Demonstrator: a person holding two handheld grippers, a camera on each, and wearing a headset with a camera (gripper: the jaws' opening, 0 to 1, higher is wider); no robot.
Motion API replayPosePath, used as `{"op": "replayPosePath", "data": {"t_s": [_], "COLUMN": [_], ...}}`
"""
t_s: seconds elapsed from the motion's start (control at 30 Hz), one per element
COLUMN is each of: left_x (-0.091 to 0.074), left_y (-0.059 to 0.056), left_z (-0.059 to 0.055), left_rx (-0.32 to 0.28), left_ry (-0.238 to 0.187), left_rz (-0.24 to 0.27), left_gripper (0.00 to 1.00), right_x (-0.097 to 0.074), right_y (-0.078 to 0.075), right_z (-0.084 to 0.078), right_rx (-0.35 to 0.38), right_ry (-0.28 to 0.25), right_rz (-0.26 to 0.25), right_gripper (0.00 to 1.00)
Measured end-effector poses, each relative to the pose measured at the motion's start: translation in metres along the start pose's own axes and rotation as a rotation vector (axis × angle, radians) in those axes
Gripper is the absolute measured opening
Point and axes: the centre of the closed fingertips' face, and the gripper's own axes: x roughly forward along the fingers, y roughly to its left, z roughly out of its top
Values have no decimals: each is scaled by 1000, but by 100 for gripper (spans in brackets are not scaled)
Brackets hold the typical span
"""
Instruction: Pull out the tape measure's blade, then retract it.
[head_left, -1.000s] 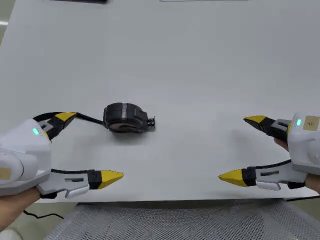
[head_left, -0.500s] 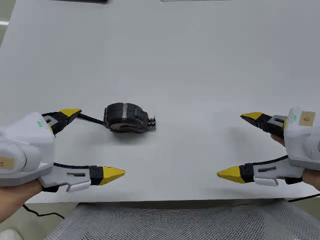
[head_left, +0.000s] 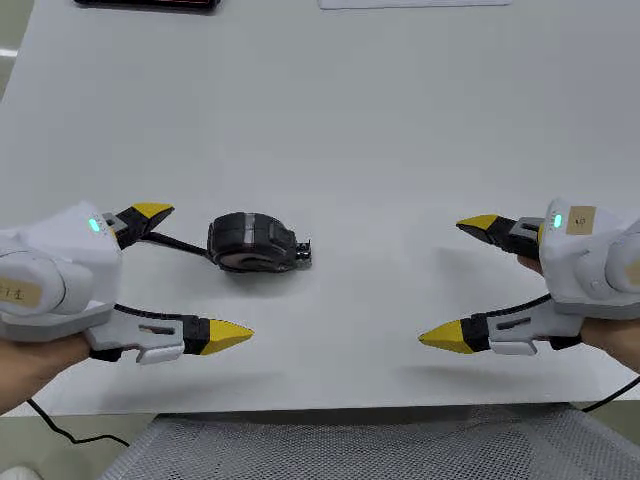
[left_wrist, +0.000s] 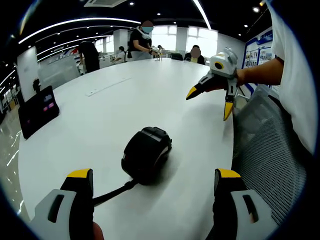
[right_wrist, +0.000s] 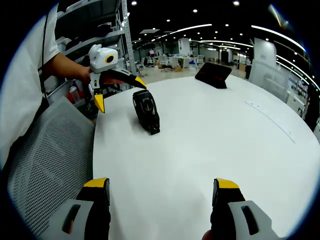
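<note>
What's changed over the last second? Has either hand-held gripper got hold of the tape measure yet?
Neither has. The right hand-held gripper has edged inward across the table toward the tape measure, and the left hand-held gripper has crept slightly forward beside it. Both stay open, with nothing gripped. The tape measure lies where it was, blade still in.

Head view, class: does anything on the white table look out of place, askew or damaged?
Nothing stands out. The black tape measure sits intact on the white table, blade in, its black wrist strap trailing toward the open left gripper. The open right gripper hovers apart.
</note>
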Motion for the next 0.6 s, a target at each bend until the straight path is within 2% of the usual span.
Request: {"op": "replayPosePath", "data": {"t_s": [0.37,0.6], "left_x": [7,11], "left_y": [5,10], "left_z": [1,2], "left_rx": [38,64], "left_ry": [28,37], "left_rz": [-24,-32], "left_gripper": [96,90], "right_x": [11,16], "right_y": [-4,-5], "right_z": [8,11], "right_rx": [-38,-55], "right_ry": [13,18], "right_rz": [35,50], "right_gripper": [83,82]}}
